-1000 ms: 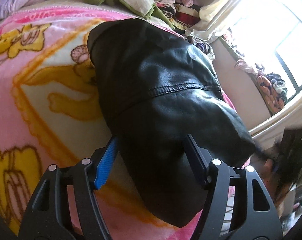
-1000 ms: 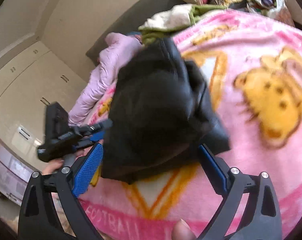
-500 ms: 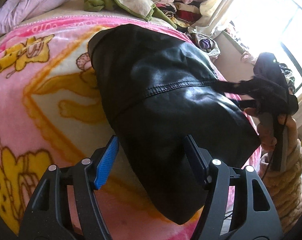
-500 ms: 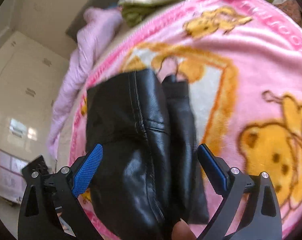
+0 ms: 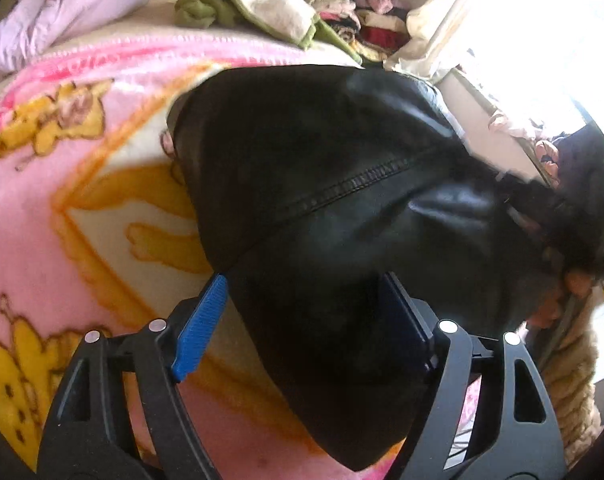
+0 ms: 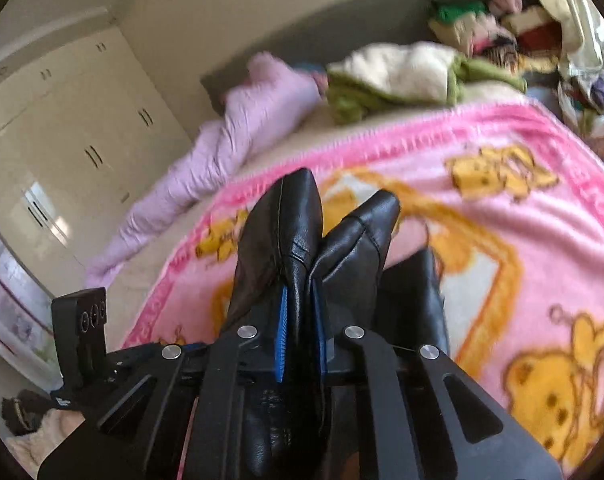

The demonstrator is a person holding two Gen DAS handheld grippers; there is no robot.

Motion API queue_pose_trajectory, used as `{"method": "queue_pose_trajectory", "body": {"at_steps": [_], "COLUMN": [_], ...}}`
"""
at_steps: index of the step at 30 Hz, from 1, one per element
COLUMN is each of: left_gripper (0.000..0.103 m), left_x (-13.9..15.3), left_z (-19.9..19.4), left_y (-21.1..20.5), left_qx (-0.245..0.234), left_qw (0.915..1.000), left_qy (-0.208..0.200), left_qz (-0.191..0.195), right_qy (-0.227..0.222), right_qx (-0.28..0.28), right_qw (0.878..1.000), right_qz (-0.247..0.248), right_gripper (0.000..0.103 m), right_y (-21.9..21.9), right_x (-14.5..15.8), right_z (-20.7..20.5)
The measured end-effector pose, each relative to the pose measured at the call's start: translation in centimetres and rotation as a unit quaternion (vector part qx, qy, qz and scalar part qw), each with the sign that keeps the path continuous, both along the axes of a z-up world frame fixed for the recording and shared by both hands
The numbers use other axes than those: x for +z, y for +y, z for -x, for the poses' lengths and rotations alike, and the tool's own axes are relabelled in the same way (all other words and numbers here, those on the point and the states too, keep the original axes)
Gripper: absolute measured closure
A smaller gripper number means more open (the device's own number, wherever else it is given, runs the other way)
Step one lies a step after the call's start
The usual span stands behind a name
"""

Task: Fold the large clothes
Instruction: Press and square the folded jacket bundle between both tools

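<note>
One pink cartoon blanket (image 5: 34, 216) under black leather jacket (image 5: 321, 184) — cream wardrobe (image 6: 62, 128) behind.

The black jacket (image 5: 341, 208) looks like smooth, glossy leather; the pink blanket (image 5: 42, 216) is fuzzy fleece.

Black gripper (image 5: 302, 320), blue pads (image 5: 200, 326), silver screws, fuzzy cream sleeve (image 5: 569, 392)

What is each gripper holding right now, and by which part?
The right gripper is shut on a bunched fold of the black leather garment. The left gripper is open, straddling its near end, holding nothing.
</note>
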State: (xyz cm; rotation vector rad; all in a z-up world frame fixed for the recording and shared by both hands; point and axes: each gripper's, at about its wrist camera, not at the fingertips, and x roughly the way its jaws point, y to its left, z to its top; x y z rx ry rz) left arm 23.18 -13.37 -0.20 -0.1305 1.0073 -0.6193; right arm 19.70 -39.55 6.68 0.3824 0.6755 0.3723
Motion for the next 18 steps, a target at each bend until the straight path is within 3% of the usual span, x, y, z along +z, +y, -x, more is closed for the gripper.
{"method": "queue_pose_trajectory", "body": {"at_steps": [5, 9, 13, 18], "left_gripper": [0.024, 0.021, 0.020, 0.020], "left_x": [-2.0, -2.6, -1.9, -1.5], "left_z": [0.0, 0.1, 0.4, 1.0], "left_y": [-1.5, -1.9, -1.6, -1.5], "left_qx": [-0.015, -0.011, -0.011, -0.017], "left_qw": [0.9996, 0.9995, 0.9998, 0.9998], "left_qy": [0.022, 0.029, 0.018, 0.012], "left_qz": [0.007, 0.009, 0.004, 0.004], "right_qy": [0.049, 0.061, 0.072, 0.072], "right_qx": [-0.027, -0.043, -0.056, -0.062], "right_qw": [0.998, 0.997, 0.996, 0.995], "right_qz": [0.019, 0.028, 0.019, -0.003], "right_gripper": [0.092, 0.084, 0.073, 0.043], "right_y": [-3.2, -4.6, -4.9, -5.5], "right_x": [-6.4, -9.4, -9.9, -8.0], "right_z": [-0.6, 0.4, 1.0, 3.3]}}
